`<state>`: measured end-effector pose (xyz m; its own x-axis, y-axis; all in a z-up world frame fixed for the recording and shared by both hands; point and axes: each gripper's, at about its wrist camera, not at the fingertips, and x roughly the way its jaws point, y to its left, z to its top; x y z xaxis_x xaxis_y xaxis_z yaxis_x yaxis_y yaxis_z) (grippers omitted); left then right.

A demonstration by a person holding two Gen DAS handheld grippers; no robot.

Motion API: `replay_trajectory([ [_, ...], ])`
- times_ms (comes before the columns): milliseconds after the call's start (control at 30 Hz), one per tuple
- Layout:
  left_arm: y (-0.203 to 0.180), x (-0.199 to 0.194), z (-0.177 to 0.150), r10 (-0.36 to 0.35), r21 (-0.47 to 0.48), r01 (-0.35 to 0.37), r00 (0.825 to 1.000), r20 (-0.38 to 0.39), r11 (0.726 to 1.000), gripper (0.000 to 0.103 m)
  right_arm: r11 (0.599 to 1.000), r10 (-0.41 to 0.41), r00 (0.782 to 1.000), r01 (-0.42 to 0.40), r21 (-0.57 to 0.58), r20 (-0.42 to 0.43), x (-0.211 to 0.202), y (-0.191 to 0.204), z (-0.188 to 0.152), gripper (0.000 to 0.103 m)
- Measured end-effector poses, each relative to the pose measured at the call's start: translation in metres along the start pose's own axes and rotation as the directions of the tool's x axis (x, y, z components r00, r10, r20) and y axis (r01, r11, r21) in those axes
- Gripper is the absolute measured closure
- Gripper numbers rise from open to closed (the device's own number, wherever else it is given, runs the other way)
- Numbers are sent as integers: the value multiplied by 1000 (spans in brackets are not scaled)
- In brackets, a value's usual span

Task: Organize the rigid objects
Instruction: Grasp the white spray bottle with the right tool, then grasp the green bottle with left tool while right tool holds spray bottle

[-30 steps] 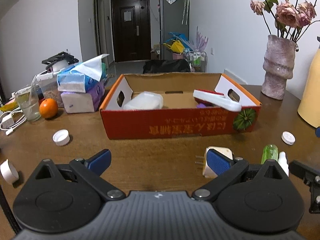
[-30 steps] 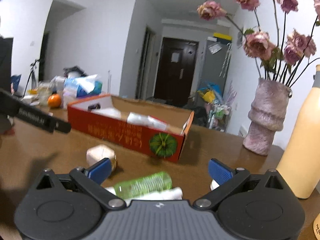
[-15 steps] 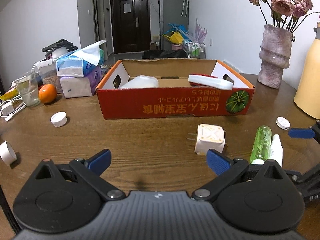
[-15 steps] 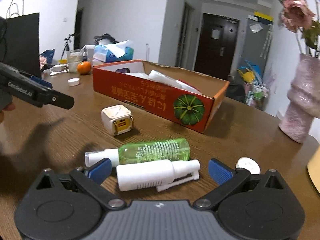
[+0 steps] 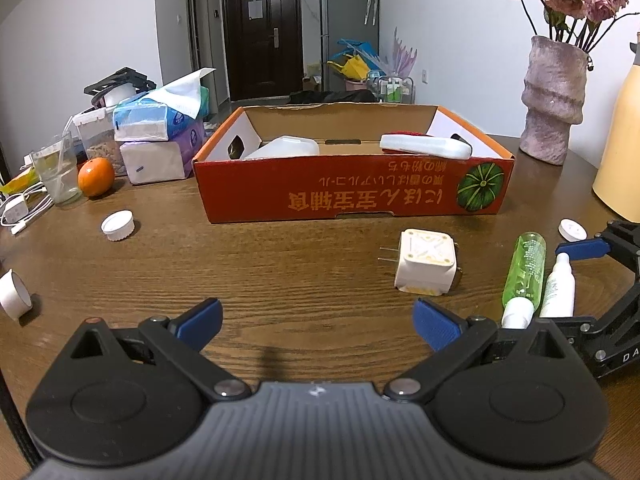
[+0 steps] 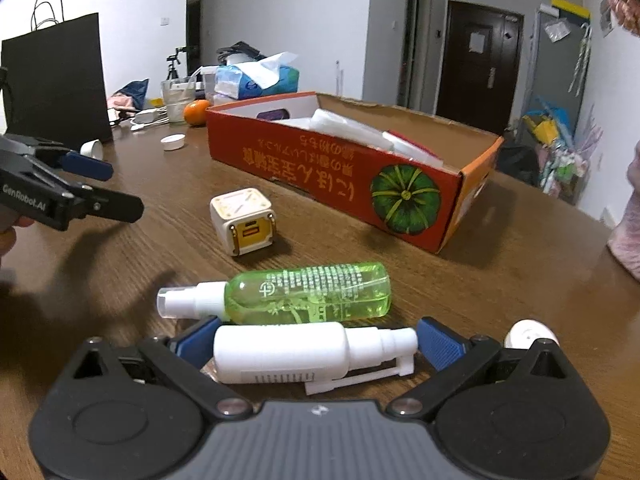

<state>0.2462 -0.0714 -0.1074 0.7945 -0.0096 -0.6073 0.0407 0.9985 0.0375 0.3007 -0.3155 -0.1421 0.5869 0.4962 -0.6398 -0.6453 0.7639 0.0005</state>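
Note:
A red cardboard box (image 5: 352, 190) (image 6: 332, 168) stands on the brown table and holds white items. In front of it lie a white plug adapter (image 5: 425, 267) (image 6: 243, 221), a green spray bottle (image 5: 523, 271) (image 6: 308, 294) and a white spray bottle (image 5: 557, 290) (image 6: 308, 354). My right gripper (image 6: 310, 344) is open, its blue fingers on either side of the white spray bottle, which lies crosswise between them. My left gripper (image 5: 316, 322) is open and empty, low over bare table, left of the adapter.
A white cap (image 5: 118, 225) and a tape roll (image 5: 14, 294) lie at the left. An orange (image 5: 95, 176), a glass (image 5: 56, 172) and tissue packs (image 5: 160, 136) stand behind. A pink vase (image 5: 554, 100) and a yellow bottle (image 5: 620, 140) stand at the right, with a small white cap (image 5: 572, 229).
My left gripper has pulled back from the box, so the adapter and bottles show. My right gripper has moved down and forward until the white spray bottle lies between its fingers.

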Motion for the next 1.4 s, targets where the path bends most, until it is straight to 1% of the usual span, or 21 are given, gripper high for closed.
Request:
replay_trajectory([
  [67, -1, 1, -1, 4, 2, -4, 1000, -3, 1000, 0, 1000, -4, 1000, 4, 11, -17, 3, -1, 0, 2],
  [100, -1, 2, -1, 5, 2, -5, 1000, -5, 1000, 0, 1000, -10, 1000, 10, 16, -16, 3, -2, 0, 6],
  [333, -1, 5, -2, 8, 4, -8, 1000, -14, 1000, 0, 996, -93, 996, 92, 19, 15, -3, 0, -1, 5],
  [500, 0, 4, -2, 1, -1, -1, 1000, -8, 1000, 0, 987, -155, 987, 152, 53, 49, -12, 1, -3, 5],
  [667, -2, 1, -1, -13, 4, 13, 1000, 3, 1000, 0, 973, -223, 971, 215, 88, 86, -25, 8, -6, 5],
  [867, -8, 0, 0, -35, 20, 35, 999, 9, 999, 0, 957, -281, 950, 267, 117, 133, -42, 19, -9, 5],
  [1200, -28, -4, 3, -87, 53, 85, 996, 27, 995, 0, 925, -361, 920, 332, 184, 154, -61, 30, -13, 5],
  [1400, -43, -2, 6, -129, 75, 127, 991, 24, 989, 0, 906, -399, 902, 359, 226, 167, -73, 33, -17, 5],
])
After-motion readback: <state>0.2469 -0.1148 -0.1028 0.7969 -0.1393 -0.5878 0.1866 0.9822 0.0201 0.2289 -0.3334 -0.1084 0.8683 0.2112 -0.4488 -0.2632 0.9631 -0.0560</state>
